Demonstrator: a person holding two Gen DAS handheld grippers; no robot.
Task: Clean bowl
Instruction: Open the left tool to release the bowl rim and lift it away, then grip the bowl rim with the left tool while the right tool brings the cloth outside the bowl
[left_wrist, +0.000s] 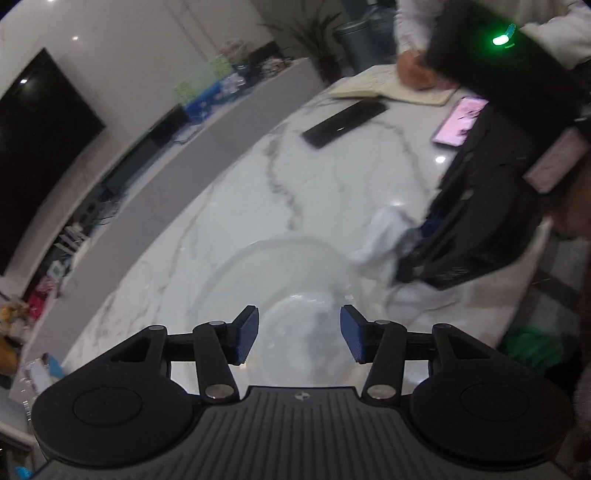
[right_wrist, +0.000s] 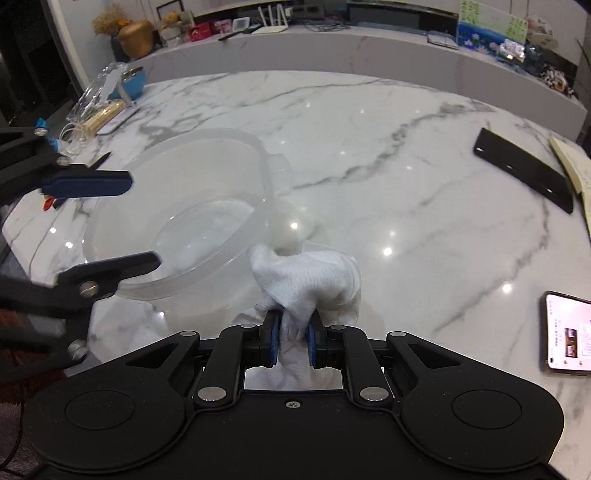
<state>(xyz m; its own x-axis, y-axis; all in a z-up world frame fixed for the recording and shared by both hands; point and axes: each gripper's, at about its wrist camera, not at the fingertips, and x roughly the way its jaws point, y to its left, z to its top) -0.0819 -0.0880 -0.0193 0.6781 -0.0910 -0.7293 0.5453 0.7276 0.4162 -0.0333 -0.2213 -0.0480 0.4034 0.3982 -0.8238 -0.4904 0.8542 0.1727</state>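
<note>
the right gripper (right_wrist: 292, 339) has its blue pads pressed in on a bunched white cloth (right_wrist: 306, 280), pinching it tight; the cloth bulges up ahead of the fingertips and a loose end hangs down between the arms of the tool. the cloth sits just beside the near rim of the clear plastic bowl (right_wrist: 177, 225), close to touching it, though the pictures do not settle whether it does.

the left gripper (left_wrist: 298, 334) has its jaws spread about halfway and nothing between the pads. in its own view the bowl (left_wrist: 280, 280) lies right under and ahead of the fingertips. from the right wrist view the left gripper (right_wrist: 122, 221) comes in from the side with one finger above the bowl's rim and the other at its near wall; whether either touches the bowl i cannot tell.

the bowl stands upright on the white marble table (right_wrist: 369, 147). farther off on the table lie a black flat case (right_wrist: 524, 170), a lit phone (right_wrist: 567, 332) and an open notebook (right_wrist: 572, 166). at the far edge in the left wrist view a person's hand (left_wrist: 413, 70) rests on the notebook (left_wrist: 391, 86).
</note>
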